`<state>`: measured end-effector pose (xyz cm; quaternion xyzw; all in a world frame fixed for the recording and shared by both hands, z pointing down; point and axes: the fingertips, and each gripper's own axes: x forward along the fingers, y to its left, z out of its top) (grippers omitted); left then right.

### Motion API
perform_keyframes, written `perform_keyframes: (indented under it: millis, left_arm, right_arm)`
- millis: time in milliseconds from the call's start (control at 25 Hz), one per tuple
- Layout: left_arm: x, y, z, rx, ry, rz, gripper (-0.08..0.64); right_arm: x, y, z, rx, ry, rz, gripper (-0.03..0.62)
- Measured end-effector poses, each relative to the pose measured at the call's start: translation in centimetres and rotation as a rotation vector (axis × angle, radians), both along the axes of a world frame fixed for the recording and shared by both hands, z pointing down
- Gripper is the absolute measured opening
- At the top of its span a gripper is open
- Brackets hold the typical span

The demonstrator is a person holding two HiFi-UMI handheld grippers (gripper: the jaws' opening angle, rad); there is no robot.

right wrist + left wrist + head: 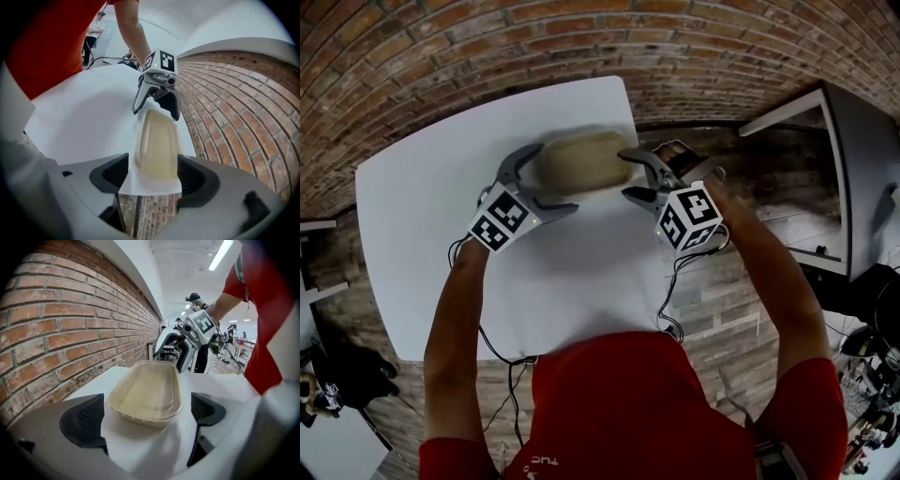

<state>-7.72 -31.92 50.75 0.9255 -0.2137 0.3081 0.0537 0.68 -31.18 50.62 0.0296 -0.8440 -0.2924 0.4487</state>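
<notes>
Left tongs (555,178), right tongs (624,174), jaws apart, arms outstretched.

The left gripper (555,178) and right gripper (625,174) are grey with dark ribbed pads. Each carries a white marker cube (500,220) printed with black squares. Black cables (672,291) trail down mid-frame. A red short-sleeved shirt (628,403) fills the bottom.
</notes>
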Motion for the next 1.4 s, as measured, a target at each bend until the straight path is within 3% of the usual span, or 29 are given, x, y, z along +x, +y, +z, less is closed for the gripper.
perform_keyframes:
  millis: [280, 480, 720, 880, 960, 1080, 1280, 1400]
  left_arm:
    - [0.4, -0.9, 2.0, -0.090, -0.008, 0.034, 0.561]
    - [0.5, -1.5, 1.8, -0.065, -0.027, 0.064, 0.560]
    - [0.3, -1.9, 1.5, 0.010, -0.065, 0.071, 0.558]
    - [0.3, -1.9, 1.2, 0.025, -0.062, 0.075, 0.558]
    - [0.4, -2.0, 1.1, 0.019, -0.048, 0.072, 0.558]
    - [0.3, -1.9, 1.1, -0.004, -0.025, 0.064, 0.558]
    - [0.1, -1.7, 1.2, -0.039, 0.011, 0.044, 0.558]
    - [-0.1, -1.7, 1.2, -0.044, 0.023, 0.035, 0.558]
  right_arm:
    - [-0.4, -1.2, 1.8, 0.033, 0.027, -0.023, 0.291]
    - [-0.6, -1.3, 1.9, 0.005, 0.027, -0.031, 0.290]
    - [-0.7, -0.8, 1.1, -0.183, 0.046, -0.041, 0.279]
    - [-0.7, -0.7, 0.3, -0.365, 0.077, -0.029, 0.278]
    - [-0.8, -0.8, -0.1, -0.414, 0.096, -0.026, 0.278]
    - [-0.8, -0.9, -0.1, -0.363, 0.123, -0.030, 0.279]
    - [-1.3, -1.0, 0.8, -0.123, 0.129, 0.002, 0.279]
    - [-2.4, -0.7, 0.4, -0.048, 0.088, 0.028, 0.281]
